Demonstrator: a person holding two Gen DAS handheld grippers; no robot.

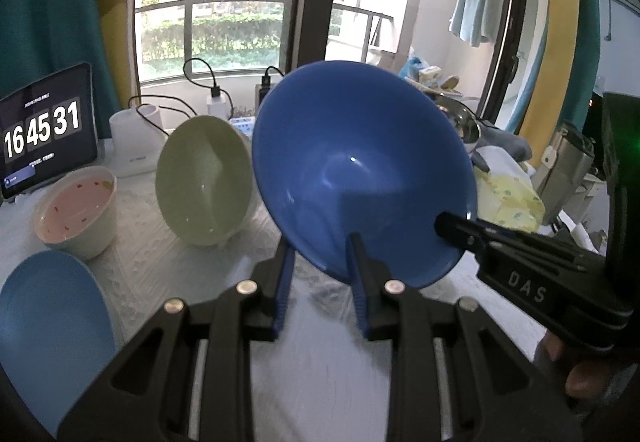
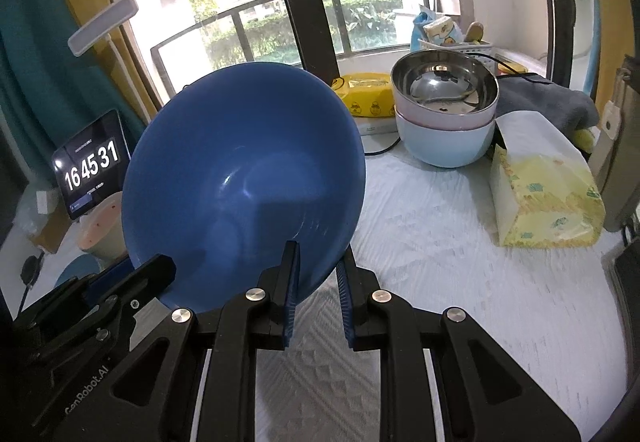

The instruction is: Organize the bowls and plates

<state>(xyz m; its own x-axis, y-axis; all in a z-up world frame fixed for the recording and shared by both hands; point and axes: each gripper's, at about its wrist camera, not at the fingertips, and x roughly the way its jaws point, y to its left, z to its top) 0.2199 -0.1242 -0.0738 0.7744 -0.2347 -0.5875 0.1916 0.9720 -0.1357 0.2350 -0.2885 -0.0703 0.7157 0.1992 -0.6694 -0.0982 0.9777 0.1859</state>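
steel bowl nested in pale bowls

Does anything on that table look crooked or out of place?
Yes. The green bowl stands tipped up on its edge rather than flat. The big blue bowl is tilted too, but both claws, left and right, pinch its rim.

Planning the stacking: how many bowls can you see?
5: blue bowl lifted in the middle; green bowl tilted left of it; pink-lined bowl far left; steel-lined bowl nested on a pale blue bowl at right. The blue dish lower left may be a plate.
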